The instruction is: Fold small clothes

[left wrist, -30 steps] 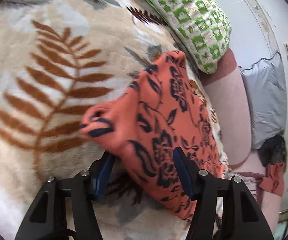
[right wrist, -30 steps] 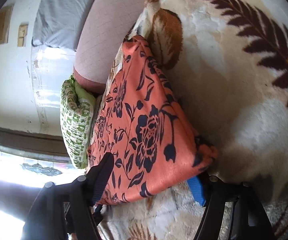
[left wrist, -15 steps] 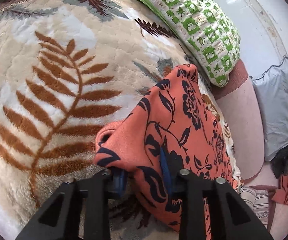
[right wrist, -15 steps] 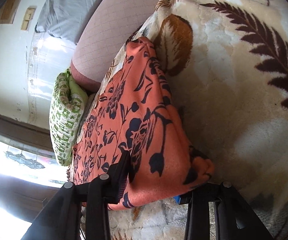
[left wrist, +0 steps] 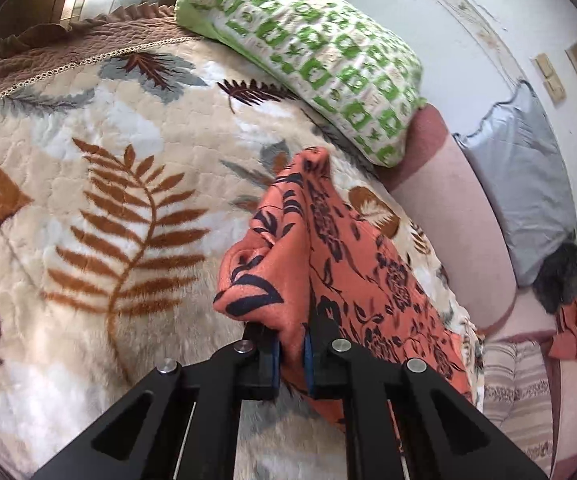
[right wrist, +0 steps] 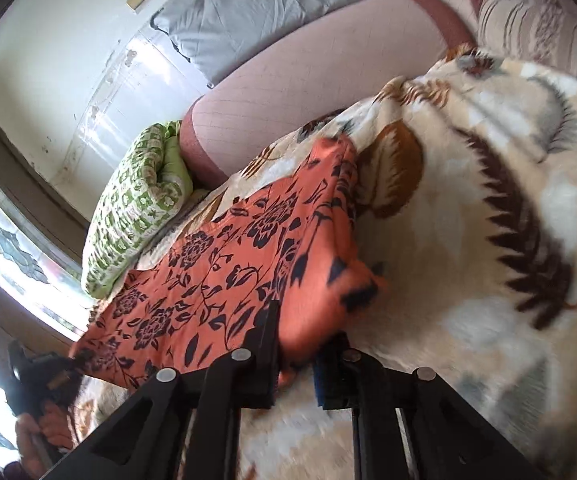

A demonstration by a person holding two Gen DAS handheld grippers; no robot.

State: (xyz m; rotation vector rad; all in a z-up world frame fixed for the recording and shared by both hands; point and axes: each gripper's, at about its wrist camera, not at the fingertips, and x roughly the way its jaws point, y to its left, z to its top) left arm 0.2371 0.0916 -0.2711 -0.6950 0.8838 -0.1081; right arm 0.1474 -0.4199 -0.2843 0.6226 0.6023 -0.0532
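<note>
While the orange floral garment [left wrist: 340, 264] is spread over the cream blanket with brown fern leaves [left wrist: 120, 208], one of its near corners is pinched between the blue pads of the left gripper [left wrist: 290, 354], whose jaws have just been closing and are now pressed together on the cloth. A bunched fold of the fabric is seen rising just above those fingertips, lifted off the blanket, and the rest of the garment is stretched away towards the far right of that view. Beyond it, a green-and-white patterned pillow [left wrist: 308, 64] is laid at the head of the bed, next to a pink bolster [left wrist: 448, 208] and a grey pillow [left wrist: 524, 184] set against the white wall.

From the right wrist view, the other near corner of the same garment [right wrist: 224, 264] is shown caught in the right gripper [right wrist: 298, 368]; its jaws have likewise just been closing, and the cloth is clamped between them, with a soft lump of fabric hanging out just above the fingers. The picture is blurred around that corner. At the lower left edge of this view, the left gripper [right wrist: 44, 372] is seen holding the opposite corner, so the near edge of the garment is held taut between the two tools. The far edge is still lying on the blanket [right wrist: 488, 200], near the bolster [right wrist: 308, 92].
</note>
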